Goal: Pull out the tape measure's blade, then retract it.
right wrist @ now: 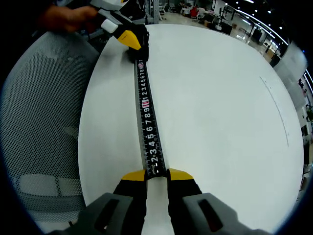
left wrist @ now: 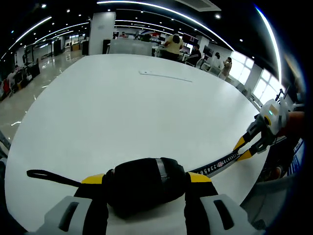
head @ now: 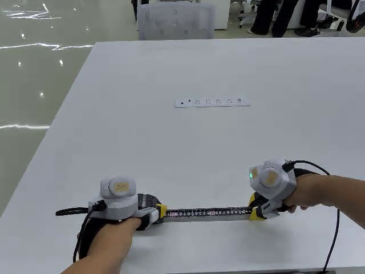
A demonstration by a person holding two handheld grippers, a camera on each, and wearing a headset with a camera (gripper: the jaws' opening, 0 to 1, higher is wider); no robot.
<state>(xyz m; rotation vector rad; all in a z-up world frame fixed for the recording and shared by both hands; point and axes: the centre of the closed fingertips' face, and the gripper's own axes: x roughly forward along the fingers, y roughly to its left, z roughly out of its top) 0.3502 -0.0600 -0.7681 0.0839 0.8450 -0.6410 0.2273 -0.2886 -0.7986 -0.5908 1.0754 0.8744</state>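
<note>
1. The left claw [left wrist: 146, 178] is clenched on the black case [left wrist: 142, 191], low at the near edge of the surface [head: 188, 160].
2. The right claw [right wrist: 156, 174] is nipped shut on the tip of the blade [right wrist: 145, 112], which runs straight between the two claws.
3. I judge the blade is partly drawn out. Hold the case fixed and move the right claw only along the blade's line, keeping it flat and untwisted. To retract, walk the tip back towards the case rather than letting it snap in.
4. The blade shows black numerals 2 to 9, a red mark, then 1 to 9 again. No brand is legible.
5. A power strip [head: 211, 102] lies well beyond, and its markings are too small to read.
</note>
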